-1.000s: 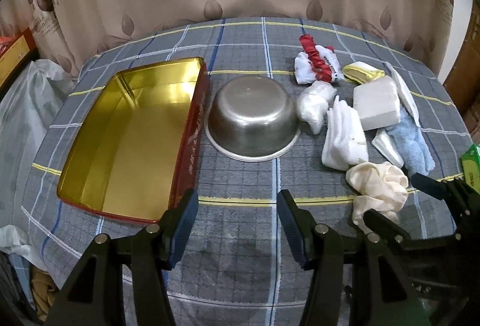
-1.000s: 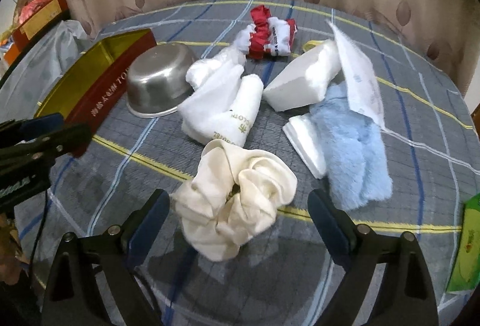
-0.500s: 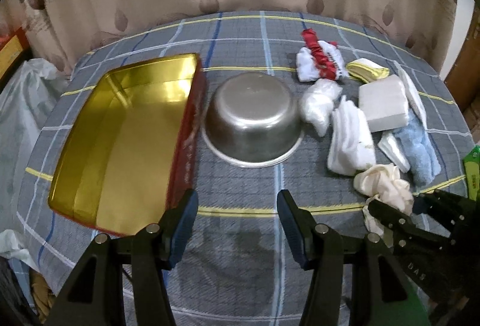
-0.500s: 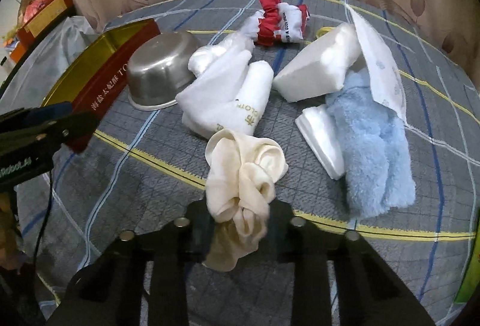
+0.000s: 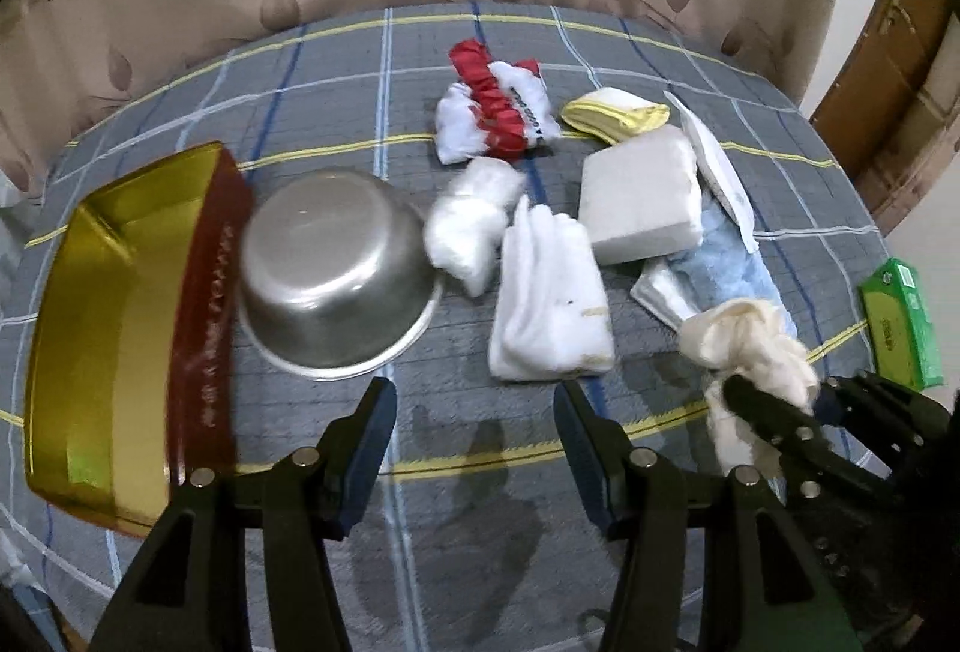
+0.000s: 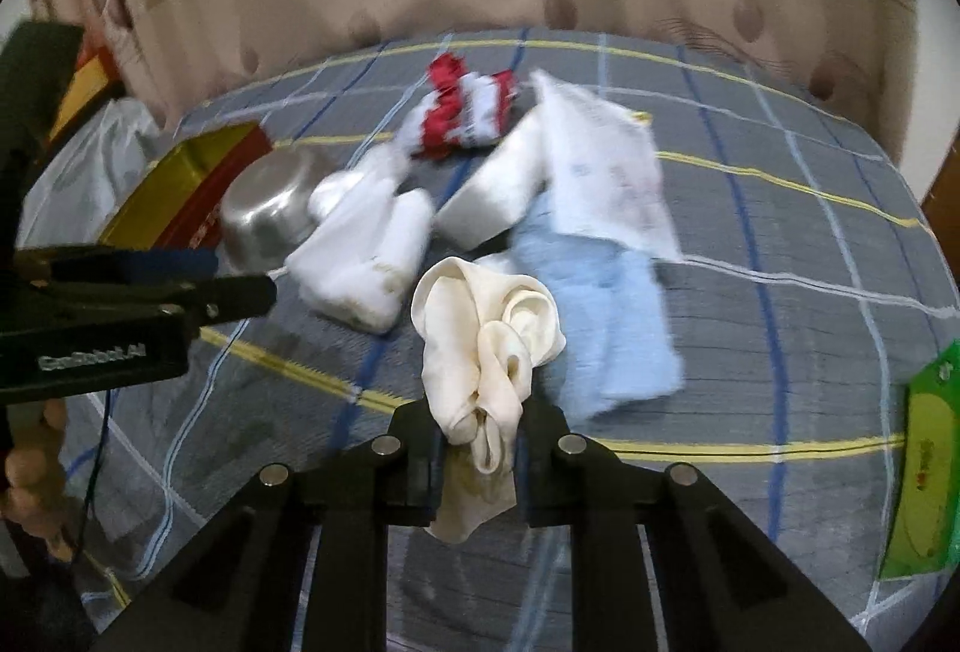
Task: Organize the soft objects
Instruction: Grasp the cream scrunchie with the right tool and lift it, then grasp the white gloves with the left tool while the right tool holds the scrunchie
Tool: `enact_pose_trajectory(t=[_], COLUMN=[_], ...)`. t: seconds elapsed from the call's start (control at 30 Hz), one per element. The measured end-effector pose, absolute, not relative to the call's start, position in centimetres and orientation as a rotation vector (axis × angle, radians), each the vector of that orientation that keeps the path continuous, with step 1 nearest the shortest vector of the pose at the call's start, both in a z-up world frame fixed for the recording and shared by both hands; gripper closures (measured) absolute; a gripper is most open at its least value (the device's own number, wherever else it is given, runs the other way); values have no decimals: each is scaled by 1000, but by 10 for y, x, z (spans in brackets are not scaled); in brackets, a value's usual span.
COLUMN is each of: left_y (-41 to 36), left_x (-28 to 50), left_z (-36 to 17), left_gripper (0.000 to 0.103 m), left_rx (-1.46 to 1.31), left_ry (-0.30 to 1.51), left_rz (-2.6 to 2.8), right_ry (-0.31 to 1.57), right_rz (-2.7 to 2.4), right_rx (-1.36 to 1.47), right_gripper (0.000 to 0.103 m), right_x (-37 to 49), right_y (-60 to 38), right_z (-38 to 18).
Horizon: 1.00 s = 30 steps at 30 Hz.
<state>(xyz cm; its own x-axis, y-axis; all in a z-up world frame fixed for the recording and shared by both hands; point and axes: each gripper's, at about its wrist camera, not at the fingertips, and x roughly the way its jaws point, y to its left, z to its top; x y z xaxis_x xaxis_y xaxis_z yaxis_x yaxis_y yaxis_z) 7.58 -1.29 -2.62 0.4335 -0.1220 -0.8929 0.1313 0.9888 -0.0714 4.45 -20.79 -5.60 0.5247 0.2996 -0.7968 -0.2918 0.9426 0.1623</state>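
- Left wrist view: the left gripper (image 5: 474, 448) hangs released over bare plaid tablecloth (image 5: 480, 562), its jaws apart with nothing between them.
- The upturned steel bowl (image 5: 336, 268) serves as landmark. Just to its left, touching or nearly so, lies the gold tin tray (image 5: 114, 328) with its red outer wall.
- To the bowl's right sit a white fluffy wad (image 5: 471, 226) and a folded white towel (image 5: 549, 298); beyond them a white foam block (image 5: 645, 199) and a light blue cloth (image 5: 735, 256).
- Behind the bowl, to the right, lies a red-and-white bundle (image 5: 495, 117), with a yellow cloth (image 5: 615, 117) further right.
- Far right of the bowl, the right gripper (image 5: 774, 406) is clenched on the cream scrunchie (image 5: 750, 346).
- Right wrist view: the right gripper (image 6: 477, 442) grasps the cream scrunchie (image 6: 486, 340), pinching its lower part; the ruffles stand above the jaws.
- The steel bowl (image 6: 270, 220) is to the left, the folded white towel (image 6: 366, 262) between it and the scrunchie; the light blue cloth (image 6: 606, 316) lies right of the scrunchie.
- The left gripper (image 6: 198, 280) reaches in at the left edge, in front of the bowl.
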Motion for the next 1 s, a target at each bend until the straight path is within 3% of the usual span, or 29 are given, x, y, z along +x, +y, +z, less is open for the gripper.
enact_pose_trajectory(t=[0.87,0.93,0.97,1.0], left_y=[-62,-63,-64,-65], left_x=[134,130,129,126], left_z=[-69,-69,-68,-66], left_gripper=[46,50,66,71], left_rx=[5,10,14,14], left_ry=[1192,1178,1171,1166], left_rz=[-205,-214,-227,-246], right_ry=[956,954,954,954], right_rz=[347,344,344,345], right_rx=[145,145,148,149], right_gripper=[87,87,87,87], right_x=[52,52,52,52], right_y=[-238,-239,-239,-239], right_z=[-61,-61,-61,-61])
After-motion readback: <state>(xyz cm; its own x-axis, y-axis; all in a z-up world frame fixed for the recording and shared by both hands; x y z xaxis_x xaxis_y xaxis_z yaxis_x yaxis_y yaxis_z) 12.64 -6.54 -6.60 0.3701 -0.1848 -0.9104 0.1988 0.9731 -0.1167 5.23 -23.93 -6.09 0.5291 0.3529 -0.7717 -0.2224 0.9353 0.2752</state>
